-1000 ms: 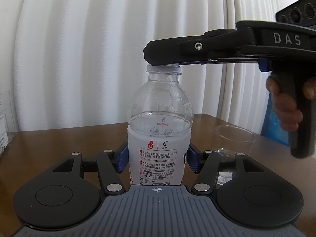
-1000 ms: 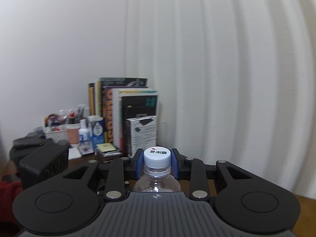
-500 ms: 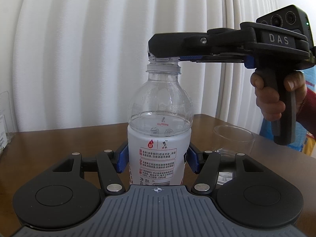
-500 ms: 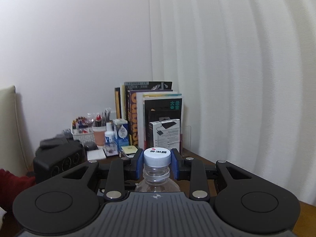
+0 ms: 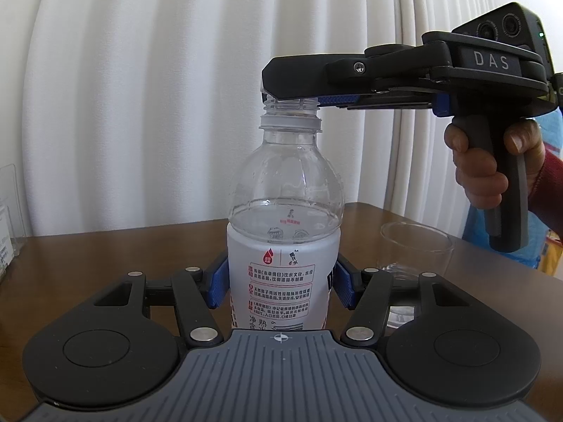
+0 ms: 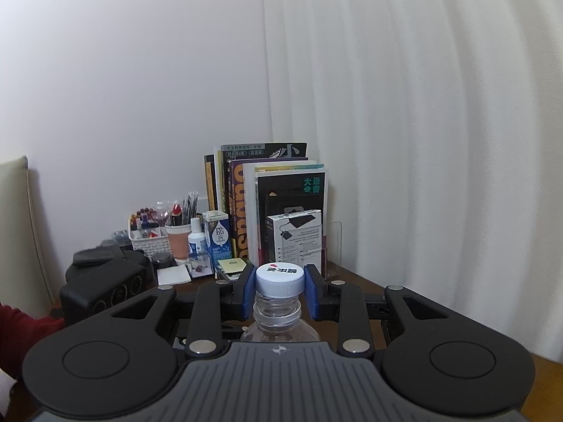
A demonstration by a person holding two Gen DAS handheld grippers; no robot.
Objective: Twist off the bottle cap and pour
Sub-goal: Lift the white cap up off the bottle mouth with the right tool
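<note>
A clear plastic water bottle [image 5: 285,246] with a white label stands upright on the brown table [image 5: 105,256]. My left gripper [image 5: 281,288] is shut on the bottle's labelled body. My right gripper [image 6: 280,290] comes in from the right at neck height and is shut on the white cap [image 6: 280,279]. The cap sits raised on the neck, with the bare threads [image 5: 290,103] showing below it. In the left wrist view the right gripper's fingers [image 5: 299,77] hide the cap. A clear plastic cup [image 5: 415,249] stands on the table right of the bottle.
White curtains hang behind the table. In the right wrist view, books [image 6: 267,204], a white box [image 6: 295,235], a basket of pens [image 6: 147,239], small bottles and a black speaker [image 6: 105,285] crowd the table's far end. A clear stand [image 5: 8,211] is at the left edge.
My right gripper has turned and risen with the cap, so the bottle's threads now show below it. The bottle and my left gripper have stayed put.
</note>
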